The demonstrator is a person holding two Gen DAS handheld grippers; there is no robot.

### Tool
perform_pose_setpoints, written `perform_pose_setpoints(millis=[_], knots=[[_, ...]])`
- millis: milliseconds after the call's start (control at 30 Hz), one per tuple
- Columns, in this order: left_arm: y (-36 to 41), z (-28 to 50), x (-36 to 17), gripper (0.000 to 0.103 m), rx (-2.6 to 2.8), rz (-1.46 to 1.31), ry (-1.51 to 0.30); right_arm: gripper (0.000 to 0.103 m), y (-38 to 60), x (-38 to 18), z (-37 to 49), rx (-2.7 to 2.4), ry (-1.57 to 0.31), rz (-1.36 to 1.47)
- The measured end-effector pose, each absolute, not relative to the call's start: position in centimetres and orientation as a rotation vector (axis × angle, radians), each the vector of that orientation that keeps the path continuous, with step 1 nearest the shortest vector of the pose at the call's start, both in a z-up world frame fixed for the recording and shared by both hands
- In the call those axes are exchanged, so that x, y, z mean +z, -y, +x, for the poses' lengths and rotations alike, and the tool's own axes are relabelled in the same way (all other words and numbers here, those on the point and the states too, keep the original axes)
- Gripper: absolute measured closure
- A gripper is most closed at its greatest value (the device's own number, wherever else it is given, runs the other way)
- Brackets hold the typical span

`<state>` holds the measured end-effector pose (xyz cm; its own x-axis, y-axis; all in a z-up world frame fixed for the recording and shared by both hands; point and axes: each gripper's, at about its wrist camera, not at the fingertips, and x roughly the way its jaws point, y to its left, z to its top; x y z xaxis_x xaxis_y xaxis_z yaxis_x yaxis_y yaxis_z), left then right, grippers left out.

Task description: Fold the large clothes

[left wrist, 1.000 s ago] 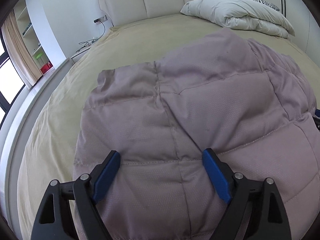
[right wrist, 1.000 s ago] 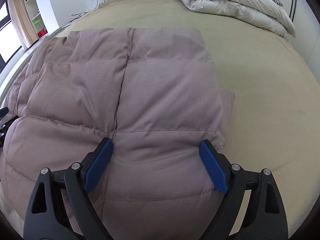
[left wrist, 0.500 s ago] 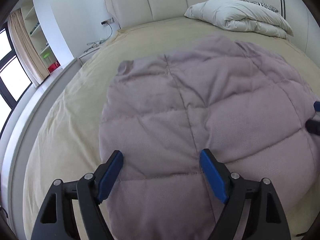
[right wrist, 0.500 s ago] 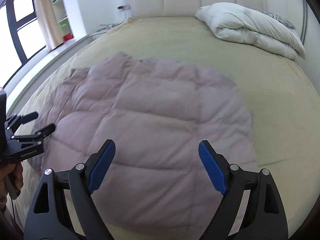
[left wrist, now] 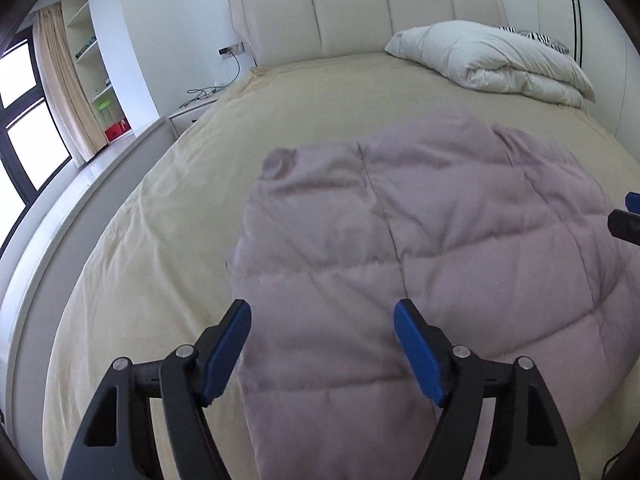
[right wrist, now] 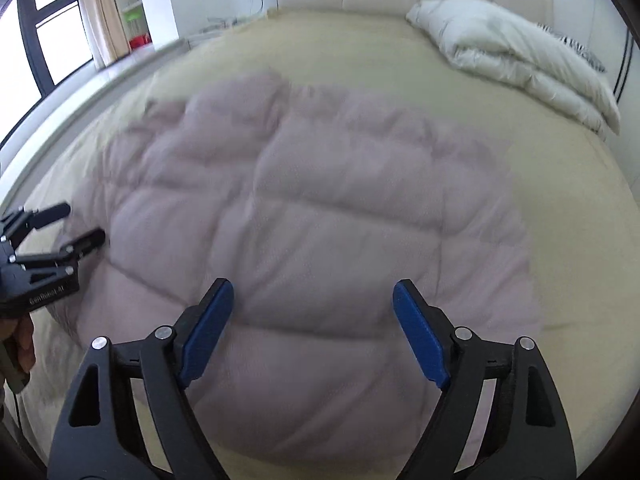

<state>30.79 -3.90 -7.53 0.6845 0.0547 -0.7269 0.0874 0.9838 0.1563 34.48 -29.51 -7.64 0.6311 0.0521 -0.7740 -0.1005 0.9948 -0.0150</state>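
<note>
While both grippers hang above the bed, the mauve quilted garment (left wrist: 420, 248) lies spread on the beige bedspread (left wrist: 168, 240), a puffy padded piece stitched into square panels. Seen from the left wrist camera, it fills the frame from the centre out to 3 o'clock and down to 6 o'clock, with a small rounded flap at its far corner toward 11 o'clock. The left gripper (left wrist: 322, 344) sits at 6 o'clock with its blue-padded fingers (left wrist: 228, 344) spread wide, nothing between them; the garment's near edge shows through the gap, below the pads and not touched by them.

From the right wrist camera the picture is blurred, yet the same garment (right wrist: 320, 220) covers the middle of the frame. The right gripper (right wrist: 314, 332) at 6 o'clock is likewise splayed apart and empty, its blue pads (right wrist: 420, 336) held over the cloth. At 9 o'clock in this view the other gripper appears side-on, its black fingers parted, just beside the garment's edge; whether they touch the cloth cannot be told.

A folded white duvet (left wrist: 496, 60) lies at 1 o'clock near the cream padded headboard (left wrist: 360, 16). Shelves (left wrist: 92, 64) and a curtain (left wrist: 60, 80) stand at 10 o'clock.
</note>
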Motion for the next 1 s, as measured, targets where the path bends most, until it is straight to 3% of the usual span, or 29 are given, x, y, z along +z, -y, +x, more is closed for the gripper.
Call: perform_pose_setpoints(millis=[333,500,800,1000], knots=[[6.9,40.6,-8.5,0.027,0.028,0.355,-0.807,0.021,27.2,-6.2,48.9,0.146,-0.934,0.016],[6.1,42.7,-11.2,0.025,0.031,0.299,-0.851,0.019,24.9,-11.0,55.0,0.124,-1.050,-0.122],[5.8,44.3,-13.5,0.017,0.036,0.282,-0.889,0.014,25.5,-15.1,57.5,0.154,-1.027,-0.047],[4.2,40.2,-9.6,0.019,0.027,0.224,-0.844,0.014,25.1,-13.5,55.5,0.160,-1.017,-0.069]])
